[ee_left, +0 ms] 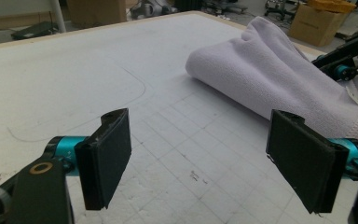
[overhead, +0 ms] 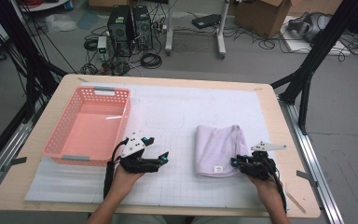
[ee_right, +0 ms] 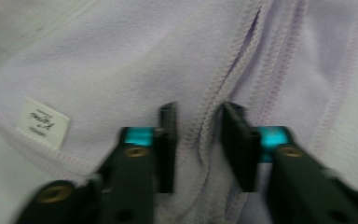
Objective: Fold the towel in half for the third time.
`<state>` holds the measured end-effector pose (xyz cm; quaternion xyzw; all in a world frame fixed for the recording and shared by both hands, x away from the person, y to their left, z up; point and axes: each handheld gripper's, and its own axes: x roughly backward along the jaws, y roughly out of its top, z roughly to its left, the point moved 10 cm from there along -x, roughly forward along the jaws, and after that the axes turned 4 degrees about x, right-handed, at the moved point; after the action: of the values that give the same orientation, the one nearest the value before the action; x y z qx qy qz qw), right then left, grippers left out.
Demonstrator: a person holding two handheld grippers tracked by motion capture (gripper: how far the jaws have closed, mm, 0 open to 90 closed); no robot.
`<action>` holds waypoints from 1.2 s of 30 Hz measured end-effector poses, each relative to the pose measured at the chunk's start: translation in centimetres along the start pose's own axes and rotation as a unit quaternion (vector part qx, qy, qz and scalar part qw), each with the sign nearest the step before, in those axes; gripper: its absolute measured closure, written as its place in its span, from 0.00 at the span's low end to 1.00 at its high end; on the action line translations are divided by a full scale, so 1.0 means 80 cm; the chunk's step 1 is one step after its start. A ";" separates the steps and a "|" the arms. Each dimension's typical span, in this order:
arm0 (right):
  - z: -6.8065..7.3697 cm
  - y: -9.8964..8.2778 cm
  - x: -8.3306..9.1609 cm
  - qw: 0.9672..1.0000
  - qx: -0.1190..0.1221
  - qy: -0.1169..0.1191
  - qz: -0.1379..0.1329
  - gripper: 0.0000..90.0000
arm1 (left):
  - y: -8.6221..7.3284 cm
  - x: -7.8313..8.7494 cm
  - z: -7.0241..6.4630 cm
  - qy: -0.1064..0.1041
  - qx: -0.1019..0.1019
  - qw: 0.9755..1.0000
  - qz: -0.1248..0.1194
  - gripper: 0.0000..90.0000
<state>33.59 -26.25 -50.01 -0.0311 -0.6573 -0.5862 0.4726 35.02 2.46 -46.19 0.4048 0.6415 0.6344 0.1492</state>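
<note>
Right now a folded lilac towel (overhead: 216,149) lies on the white gridded mat (overhead: 177,182), and the right gripper (overhead: 237,163) is at its near right corner, its two black jaws set on either side of a stitched hem. In the right gripper view, that hem (ee_right: 205,130) runs up between the pads, which stand close together with a ridge of cloth bunched between them; whether they already press on the cloth I cannot tell, as the picture is blurred. Just to the left of the left jaw in that view sits the towel's small white label (ee_right: 43,122), sewn near the edge. The grey three-cornered plate (overhead: 268,146) on this gripper points away from the person, over the towel's right side. Off to the towel's left, well apart from it, the left gripper (overhead: 156,150) rests low over the mat with its jaws spread wide and nothing between them. In the left gripper view, bare mat lies between the pads, and the towel (ee_left: 279,74) is ahead of the right-hand jaw and beyond it. Beyond the left gripper, on its far side from the towel, stands an empty pink basket (overhead: 60,140) with slotted walls at the table's (overhead: 9,196) left part.
</note>
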 end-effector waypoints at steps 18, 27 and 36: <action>-0.037 0.005 0.043 0.995 -0.076 -0.047 -0.036 0.66 | -0.004 -0.002 0.002 0.002 0.006 1.000 0.007 0.26; -0.016 -0.008 0.017 0.999 -0.029 -0.018 0.014 0.79 | -0.005 -0.003 0.003 0.004 0.011 1.000 0.012 0.26; -0.017 0.022 0.050 0.998 0.017 -0.055 -0.032 0.95 | -0.007 -0.003 0.006 0.007 0.011 1.000 0.014 0.26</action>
<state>33.24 -28.87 -46.26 -0.0346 -0.6925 -0.5873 0.4175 35.32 2.71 -46.85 0.4106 0.6439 0.6321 0.1311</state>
